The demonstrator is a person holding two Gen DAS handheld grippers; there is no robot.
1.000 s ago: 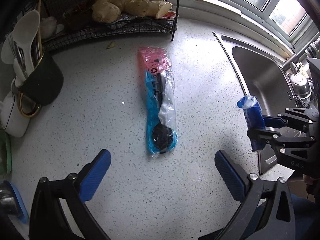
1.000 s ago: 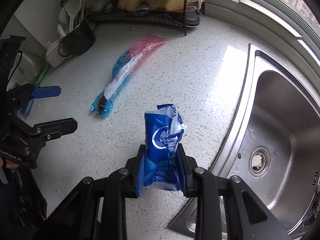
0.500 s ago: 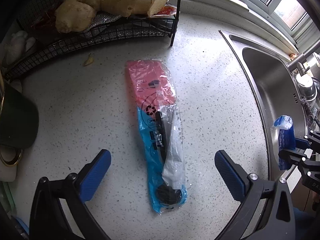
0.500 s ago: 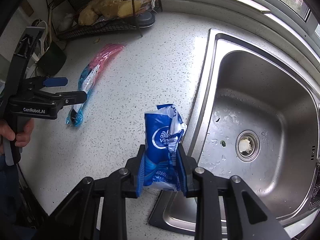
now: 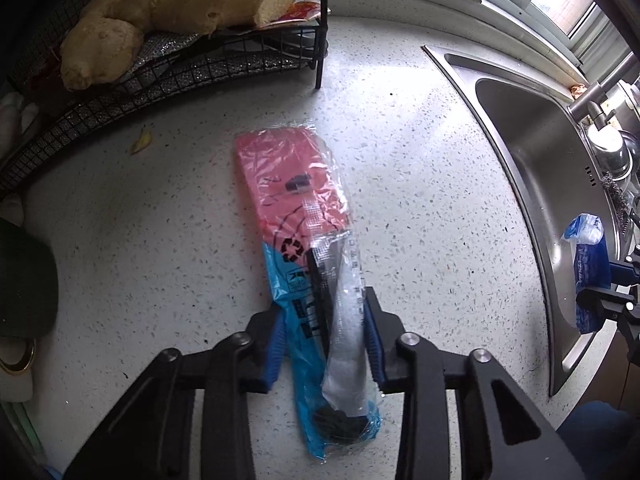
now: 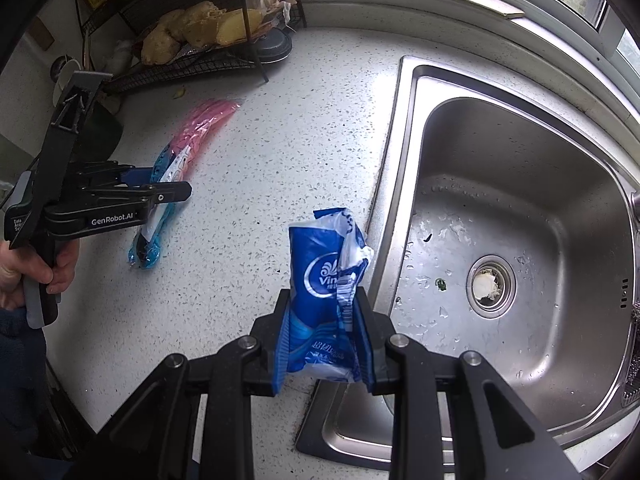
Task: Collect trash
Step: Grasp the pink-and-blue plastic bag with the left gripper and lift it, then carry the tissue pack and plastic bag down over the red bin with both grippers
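Left wrist view: the left claw (image 5: 324, 336) has just been closing, and its blue pads now pinch the long pink-and-blue plastic wrapper (image 5: 308, 256) near its lower end, with the wrapper lying flat on the speckled surface (image 5: 420, 208) between the wire rack (image 5: 168, 68) and the sink (image 5: 532, 184). So the grab on the second piece of trash looks made, though not yet lifted. Over in the right wrist view, the right claw (image 6: 324, 336) is clenched on a crumpled blue tissue packet (image 6: 324, 276), held upright above the surface's edge just beside the sink rim. Next up, I'd say, is a clean lift of that wrapper; it's limp and long, so the free pink end may drag or droop. No bin is in sight in either view, so where both pieces go can't be told.
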